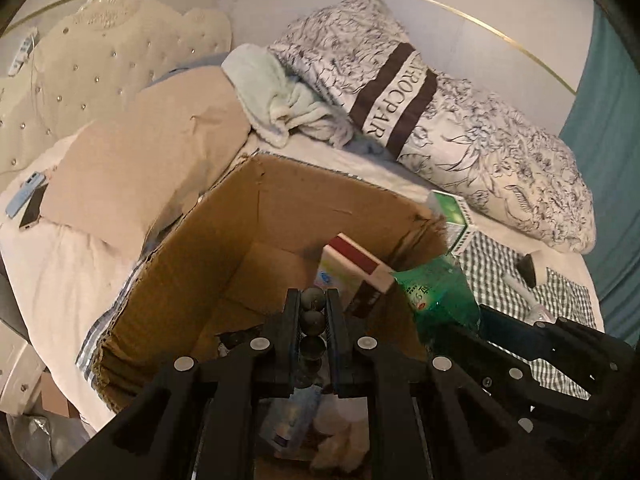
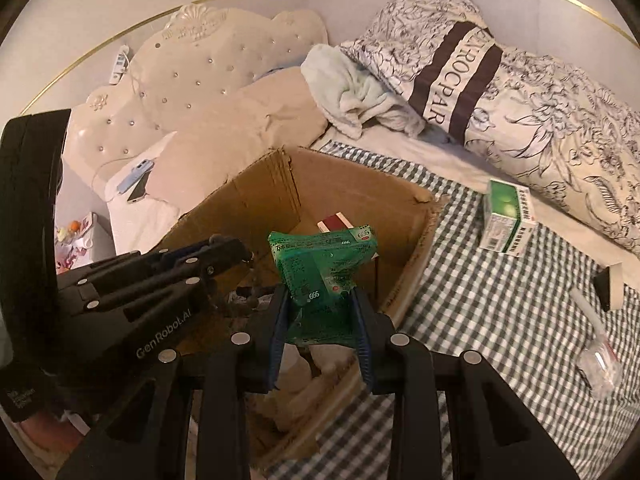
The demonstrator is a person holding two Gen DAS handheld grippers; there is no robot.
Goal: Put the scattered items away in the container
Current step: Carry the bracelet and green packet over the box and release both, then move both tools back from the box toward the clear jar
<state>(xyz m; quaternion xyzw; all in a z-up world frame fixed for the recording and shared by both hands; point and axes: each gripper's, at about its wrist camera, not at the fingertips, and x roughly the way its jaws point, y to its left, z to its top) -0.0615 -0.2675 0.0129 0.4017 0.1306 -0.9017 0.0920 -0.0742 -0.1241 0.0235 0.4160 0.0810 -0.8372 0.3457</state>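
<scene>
An open cardboard box (image 1: 280, 200) (image 2: 352, 188) sits on the bed. My left gripper (image 1: 313, 300) (image 2: 224, 256) is shut on a string of dark beads (image 1: 313, 322) and hangs over the box's inside. My right gripper (image 2: 320, 292) (image 1: 520, 332) is shut on a green "999" packet (image 2: 320, 264) (image 1: 436, 296) above the box's right side. Inside the box lies a red and white box (image 1: 360, 258) (image 2: 334, 222) among other items.
A green medicine box (image 2: 508, 216) (image 1: 454, 212) stands on the checked cloth (image 2: 500, 300) right of the cardboard box. A clear plastic item (image 2: 598, 356) and a tape roll (image 2: 610, 282) lie further right. Pillows (image 2: 520, 92), a towel (image 2: 352, 88) and phones (image 2: 136, 182) lie behind.
</scene>
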